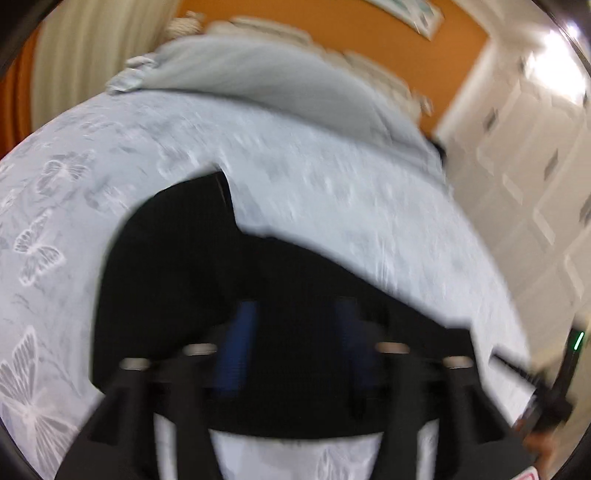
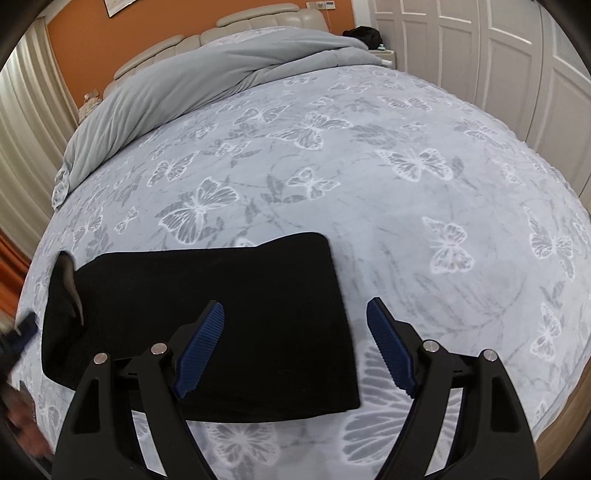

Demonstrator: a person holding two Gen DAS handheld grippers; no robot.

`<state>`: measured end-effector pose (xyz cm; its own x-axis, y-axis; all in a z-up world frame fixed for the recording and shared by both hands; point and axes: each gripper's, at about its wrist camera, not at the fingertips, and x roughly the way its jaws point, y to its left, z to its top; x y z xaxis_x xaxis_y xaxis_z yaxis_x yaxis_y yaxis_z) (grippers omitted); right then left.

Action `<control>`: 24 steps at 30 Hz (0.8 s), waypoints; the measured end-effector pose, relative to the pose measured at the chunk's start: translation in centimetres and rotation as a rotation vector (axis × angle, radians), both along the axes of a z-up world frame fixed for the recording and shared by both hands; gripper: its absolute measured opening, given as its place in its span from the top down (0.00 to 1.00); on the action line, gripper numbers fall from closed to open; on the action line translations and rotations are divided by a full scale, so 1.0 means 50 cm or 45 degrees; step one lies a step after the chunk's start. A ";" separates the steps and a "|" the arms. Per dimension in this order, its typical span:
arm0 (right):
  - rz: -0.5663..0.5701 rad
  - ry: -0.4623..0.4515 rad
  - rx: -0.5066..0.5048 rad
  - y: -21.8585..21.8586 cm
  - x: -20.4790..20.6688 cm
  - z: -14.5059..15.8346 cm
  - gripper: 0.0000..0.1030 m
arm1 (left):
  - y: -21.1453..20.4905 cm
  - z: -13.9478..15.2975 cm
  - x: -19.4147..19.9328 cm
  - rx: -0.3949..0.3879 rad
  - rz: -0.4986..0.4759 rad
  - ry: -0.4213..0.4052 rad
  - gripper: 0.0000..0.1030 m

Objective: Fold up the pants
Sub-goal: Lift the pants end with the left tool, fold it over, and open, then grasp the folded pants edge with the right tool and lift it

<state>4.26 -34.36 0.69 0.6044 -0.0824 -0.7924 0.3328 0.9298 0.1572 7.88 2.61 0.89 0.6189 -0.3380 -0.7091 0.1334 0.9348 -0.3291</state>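
The black pants (image 2: 221,314) lie folded into a flat rectangle on the butterfly-print bedspread (image 2: 369,184), near the bed's front edge. My right gripper (image 2: 295,317) is open and empty, hovering above the pants' right edge, left pad over the cloth, right pad over the bedspread. In the blurred left wrist view the pants (image 1: 203,277) fill the middle, and my left gripper (image 1: 295,314) is open above them, holding nothing. The left gripper also shows at the left edge of the right wrist view (image 2: 22,332), beside the pants' left end.
A bunched grey duvet (image 2: 184,74) lies across the head of the bed by the beige headboard (image 2: 229,26). White wardrobe doors (image 2: 480,55) stand on the right, curtains (image 2: 26,110) on the left. A dark object (image 2: 364,34) sits on the nightstand.
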 end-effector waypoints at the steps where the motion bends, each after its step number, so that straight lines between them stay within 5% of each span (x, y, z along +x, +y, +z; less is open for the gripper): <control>1: 0.018 -0.002 0.018 0.009 0.006 0.002 0.25 | -0.011 -0.003 -0.009 0.041 -0.004 -0.012 0.35; 3: 0.065 -0.016 0.042 0.033 0.016 0.011 0.25 | -0.024 0.003 -0.031 0.109 -0.045 -0.054 0.32; 6: 0.171 -0.054 0.058 0.089 0.032 0.027 0.24 | 0.019 0.039 -0.058 0.083 -0.032 -0.131 0.15; 10: 0.412 -0.066 0.142 0.208 0.061 0.022 0.19 | 0.139 0.062 -0.049 0.102 0.177 -0.186 0.15; 14: 0.628 -0.024 0.151 0.356 0.096 -0.011 0.19 | 0.224 0.041 -0.028 0.306 0.391 -0.134 0.16; 24: 0.739 0.034 0.268 0.542 0.213 -0.099 0.17 | 0.291 0.001 -0.048 0.404 0.388 -0.095 0.15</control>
<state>14.90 -7.26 -4.26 0.4835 0.4137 -0.7714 -0.2119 0.9104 0.3554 5.49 17.16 0.94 0.7097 0.0950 -0.6981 -0.1513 0.9883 -0.0193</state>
